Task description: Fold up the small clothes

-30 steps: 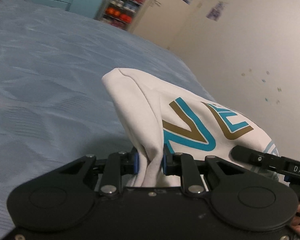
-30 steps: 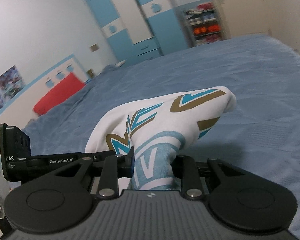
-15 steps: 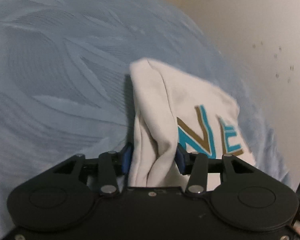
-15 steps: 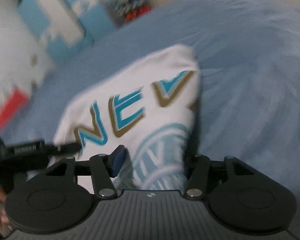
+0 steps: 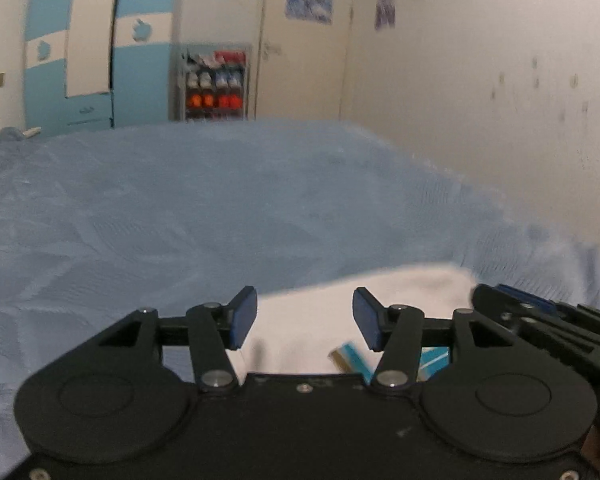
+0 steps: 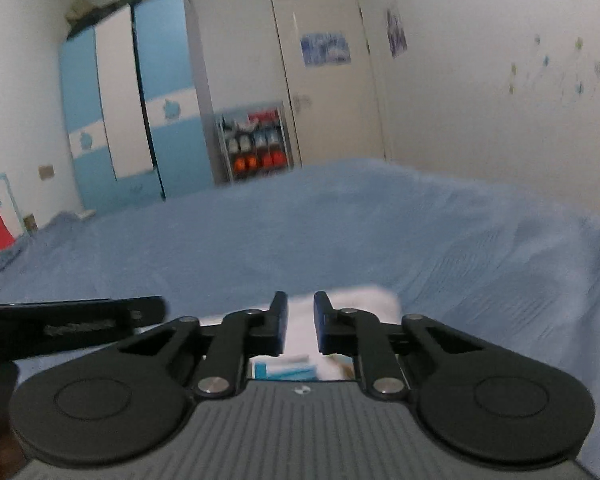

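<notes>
Fingers, left gripper (image 5: 304, 318): blue pads (image 5: 244, 316) spread wide apart, gripping nothing; white cloth shows in the gap beneath them.
Fingers, right gripper (image 6: 300, 320): black tips with a narrow gap between them; white fabric shows through it, but blur hides whether they pinch it (I cannot tell).
Garment: small white T-shirt (image 5: 316, 320) lying flat on the bed just ahead of both grippers, soft knit, with teal and gold print (image 5: 350, 358) peeking out at the near edge.
Bedspread (image 5: 220, 208): blue, woven with a raised leaf-like relief.
Hidden: most of the shirt sits behind the black gripper bodies; its far edge is smeared by motion blur.
Background: blue-and-white wardrobe (image 6: 140, 112), metal shoe rack (image 6: 256, 142), cream door (image 6: 328, 76), all soft-focused.
</notes>
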A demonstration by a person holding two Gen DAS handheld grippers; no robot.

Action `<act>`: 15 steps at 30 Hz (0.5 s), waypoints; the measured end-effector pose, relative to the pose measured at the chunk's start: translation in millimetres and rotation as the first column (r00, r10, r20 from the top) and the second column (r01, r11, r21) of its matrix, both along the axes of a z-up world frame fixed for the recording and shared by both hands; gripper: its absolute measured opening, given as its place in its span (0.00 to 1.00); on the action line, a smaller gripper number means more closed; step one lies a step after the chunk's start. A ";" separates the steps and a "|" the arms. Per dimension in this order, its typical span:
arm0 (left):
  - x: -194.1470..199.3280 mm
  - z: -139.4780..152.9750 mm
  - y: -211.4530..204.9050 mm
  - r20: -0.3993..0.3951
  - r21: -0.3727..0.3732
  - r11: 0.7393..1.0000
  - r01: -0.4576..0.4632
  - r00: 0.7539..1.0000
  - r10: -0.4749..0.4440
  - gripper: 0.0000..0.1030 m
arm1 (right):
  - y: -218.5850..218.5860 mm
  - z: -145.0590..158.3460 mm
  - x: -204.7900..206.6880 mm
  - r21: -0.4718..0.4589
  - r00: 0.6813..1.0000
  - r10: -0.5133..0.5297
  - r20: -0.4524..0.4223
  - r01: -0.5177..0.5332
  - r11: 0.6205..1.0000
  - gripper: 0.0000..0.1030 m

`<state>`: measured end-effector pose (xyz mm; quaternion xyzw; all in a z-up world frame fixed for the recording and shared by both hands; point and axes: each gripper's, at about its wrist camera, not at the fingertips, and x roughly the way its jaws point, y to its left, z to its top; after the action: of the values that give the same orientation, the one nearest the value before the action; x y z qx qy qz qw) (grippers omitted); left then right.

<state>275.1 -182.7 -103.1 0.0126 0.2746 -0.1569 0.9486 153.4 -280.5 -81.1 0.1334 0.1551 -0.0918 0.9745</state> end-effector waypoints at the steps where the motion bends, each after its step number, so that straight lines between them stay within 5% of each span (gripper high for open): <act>1: 9.4 -18.3 -1.0 -0.028 0.033 0.999 -0.003 1.000 0.004 0.53 | 0.5 -12.7 10.3 0.012 0.999 -0.004 -0.032 0.005 1.000 0.17; 4: 27.7 -65.6 -15.0 -0.047 0.043 0.999 0.003 0.999 -0.001 0.55 | -10.9 -54.3 23.1 0.072 0.994 -0.018 -0.104 0.026 0.997 0.14; 7: 19.7 -70.7 -14.2 -0.010 0.051 0.999 -0.004 1.000 0.004 0.55 | -8.7 -65.9 26.9 0.081 0.995 -0.046 -0.087 0.053 0.995 0.07; 12: -5.9 -17.6 -54.5 -0.019 0.141 0.989 0.048 0.999 -0.046 0.55 | -5.5 -35.6 13.9 0.025 0.993 -0.035 -0.115 0.039 0.999 0.17; 15: -40.7 1.5 -41.6 -0.006 0.093 0.992 0.084 0.996 -0.084 0.55 | 2.3 -11.2 -12.8 0.012 0.991 -0.056 -0.123 0.058 0.998 0.25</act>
<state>234.4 -224.3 -101.6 0.0682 0.2819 -0.1836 0.9392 140.6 -278.2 -92.3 0.1395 0.2116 -0.1262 0.9591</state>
